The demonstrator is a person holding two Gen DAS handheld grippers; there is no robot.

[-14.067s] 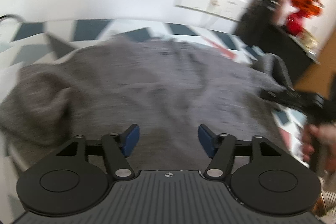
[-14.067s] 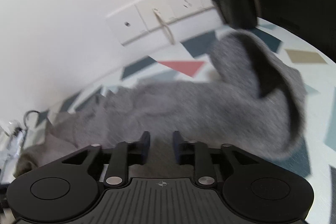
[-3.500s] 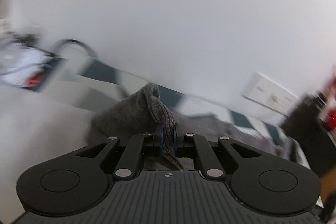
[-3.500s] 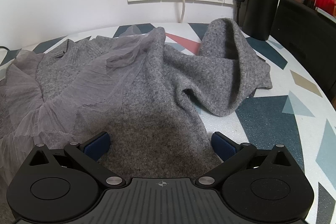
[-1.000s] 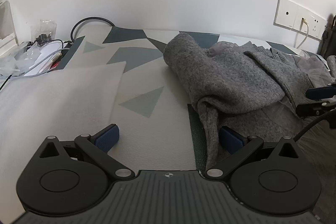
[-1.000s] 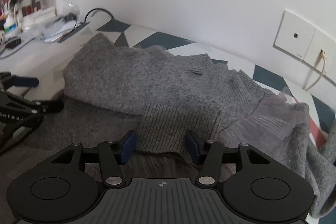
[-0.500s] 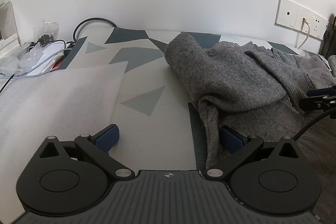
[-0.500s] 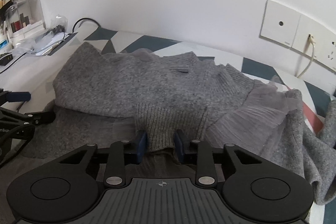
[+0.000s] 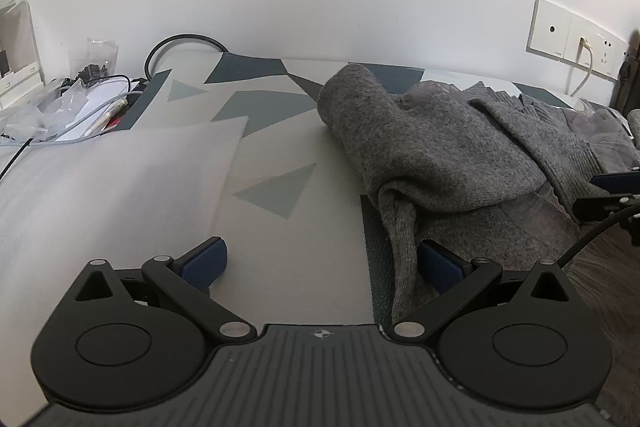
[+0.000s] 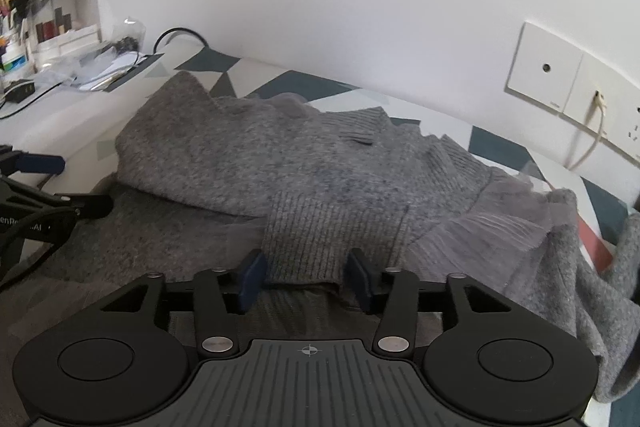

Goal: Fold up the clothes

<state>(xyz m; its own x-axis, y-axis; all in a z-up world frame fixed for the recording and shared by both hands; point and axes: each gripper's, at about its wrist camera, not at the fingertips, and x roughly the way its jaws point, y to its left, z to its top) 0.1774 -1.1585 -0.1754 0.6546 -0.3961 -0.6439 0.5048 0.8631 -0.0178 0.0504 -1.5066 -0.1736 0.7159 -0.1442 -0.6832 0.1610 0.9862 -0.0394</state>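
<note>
A grey knit sweater point(image 9: 440, 155) with a tulle frill point(image 10: 500, 223) lies folded over itself on the patterned table point(image 9: 280, 131). My left gripper point(image 9: 322, 263) is open wide and low at the sweater's left edge. A hanging fold of knit point(image 9: 404, 247) sits just inside its right finger, and bare table fills the remainder of the gap. My right gripper point(image 10: 306, 281) is open over the sweater's near side, with the ribbed cuff point(image 10: 308, 243) lying between its fingers. Each gripper appears at the edge of the other's view: the right gripper point(image 9: 612, 195) and the left gripper point(image 10: 40, 183).
A white foam sheet point(image 9: 100, 179) covers the table's left part. Cables, bags and a clear organiser point(image 10: 60, 23) crowd the far left corner. Wall sockets point(image 10: 560, 83) with a plugged-in white cord point(image 10: 592, 135) sit behind the sweater.
The right gripper's fingers closed in on the ribbed cuff half a second ago and have spread apart again. The left gripper has stayed open in nearly the same place.
</note>
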